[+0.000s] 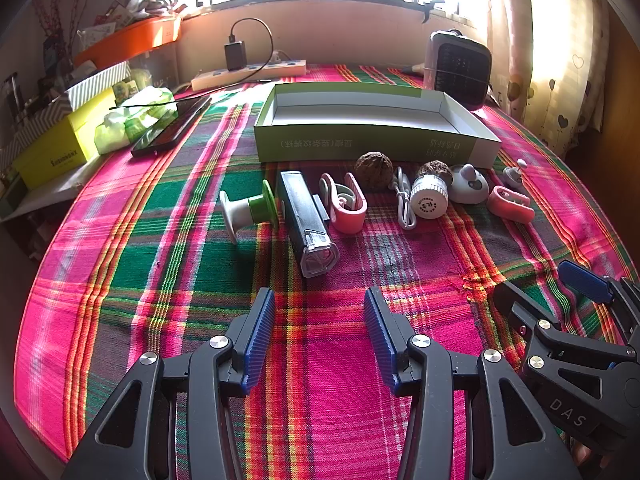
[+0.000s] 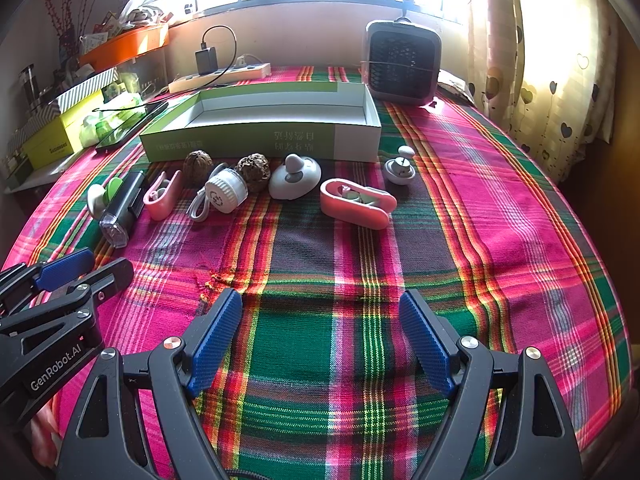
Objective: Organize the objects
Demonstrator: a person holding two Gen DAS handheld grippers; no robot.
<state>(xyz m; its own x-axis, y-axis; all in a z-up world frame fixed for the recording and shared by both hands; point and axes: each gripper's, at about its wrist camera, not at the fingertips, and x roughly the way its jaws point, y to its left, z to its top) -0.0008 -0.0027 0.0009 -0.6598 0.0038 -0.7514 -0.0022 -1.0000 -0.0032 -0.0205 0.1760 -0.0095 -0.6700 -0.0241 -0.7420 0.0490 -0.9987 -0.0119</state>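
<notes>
Nearest, the left gripper and right gripper hover wide open and empty. Ahead of them the small items, from torch to pink case, await; the box beyond holds nothing, so sorting seems unstarted.

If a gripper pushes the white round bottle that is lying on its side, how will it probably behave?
The white round bottle lies on its side, so it is round in section and would probably roll rather than slide. It looks small and plastic, so likely light. The white cable lies right against it, and a walnut sits just behind, so a push may drag or bump them.
</notes>
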